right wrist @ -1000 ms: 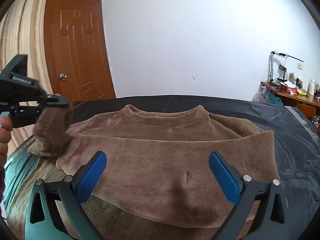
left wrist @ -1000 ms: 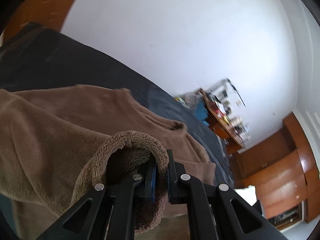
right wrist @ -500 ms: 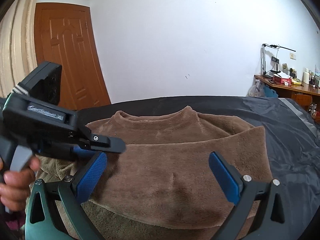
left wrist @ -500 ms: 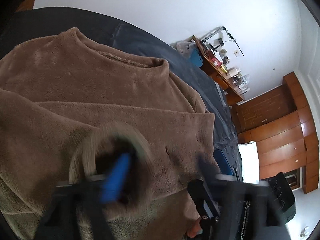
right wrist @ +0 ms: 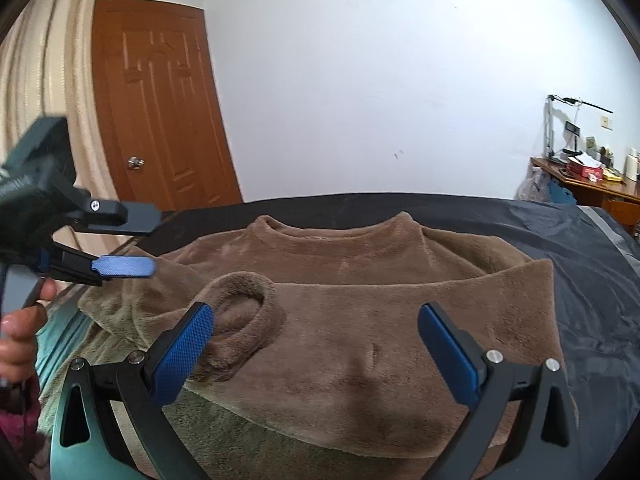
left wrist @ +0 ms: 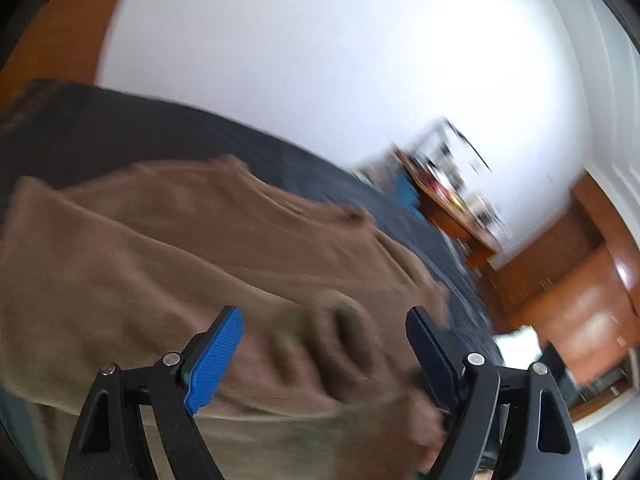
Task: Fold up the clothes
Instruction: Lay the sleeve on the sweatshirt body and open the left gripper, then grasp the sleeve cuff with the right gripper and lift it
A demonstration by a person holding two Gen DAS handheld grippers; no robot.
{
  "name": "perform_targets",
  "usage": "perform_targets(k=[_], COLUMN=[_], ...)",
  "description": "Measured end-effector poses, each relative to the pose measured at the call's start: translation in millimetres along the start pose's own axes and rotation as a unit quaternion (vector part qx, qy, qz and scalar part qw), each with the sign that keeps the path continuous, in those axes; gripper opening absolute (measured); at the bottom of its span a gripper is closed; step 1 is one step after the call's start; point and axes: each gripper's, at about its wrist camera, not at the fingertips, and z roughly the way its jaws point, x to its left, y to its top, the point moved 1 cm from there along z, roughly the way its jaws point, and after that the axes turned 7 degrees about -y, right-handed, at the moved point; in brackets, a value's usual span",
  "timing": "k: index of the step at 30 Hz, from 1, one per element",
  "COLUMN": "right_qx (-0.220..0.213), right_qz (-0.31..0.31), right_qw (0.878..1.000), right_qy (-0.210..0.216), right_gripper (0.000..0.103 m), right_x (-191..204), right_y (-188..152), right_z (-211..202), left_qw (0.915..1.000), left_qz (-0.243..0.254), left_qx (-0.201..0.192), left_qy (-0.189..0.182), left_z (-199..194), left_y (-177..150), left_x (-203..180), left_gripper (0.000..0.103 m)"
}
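A brown fleece sweater (right wrist: 360, 320) lies flat on a dark sheet, neck hole away from me. Its left sleeve is folded across the chest, and the round cuff (right wrist: 244, 312) rests on the body. In the blurred left wrist view the sweater (left wrist: 160, 256) and the cuff (left wrist: 340, 320) lie below my left gripper (left wrist: 324, 344), which is open and empty. From the right wrist view, the left gripper (right wrist: 132, 240) hangs open above the sweater's left edge, held by a hand. My right gripper (right wrist: 316, 344) stands open over the sweater's lower half, holding nothing.
The dark sheet (right wrist: 592, 280) covers the bed around the sweater. A wooden door (right wrist: 160, 120) and a cream curtain (right wrist: 40, 120) stand at the back left. A cluttered wooden desk (right wrist: 588, 184) with a lamp is at the right. Wooden cabinets (left wrist: 560, 280) line the far wall.
My left gripper has opened and let go of the sleeve cuff, which now lies on the sweater's chest. The left gripper has drawn back to the left. The right gripper stays open.
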Motion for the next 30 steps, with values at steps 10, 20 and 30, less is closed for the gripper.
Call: perform_targets(k=[10, 20, 30], right_qx=[0.008, 0.152, 0.180], right_qz=[-0.005, -0.014, 0.020], right_qw=[0.999, 0.982, 0.982], right_qy=[0.045, 0.111, 0.050], right_gripper=[0.102, 0.102, 0.038], right_x=[7, 40, 31], right_y=[-1, -2, 0], right_z=[4, 53, 72], left_qw=[0.9845, 0.9829, 0.9822], left_qz=[-0.092, -0.133, -0.145], left_qx=[-0.114, -0.081, -0.064], left_qy=[0.097, 0.099, 0.100], left_z=[-44, -31, -25], left_y=[4, -4, -10], left_x=[92, 101, 110], left_gripper=[0.085, 0.085, 0.085])
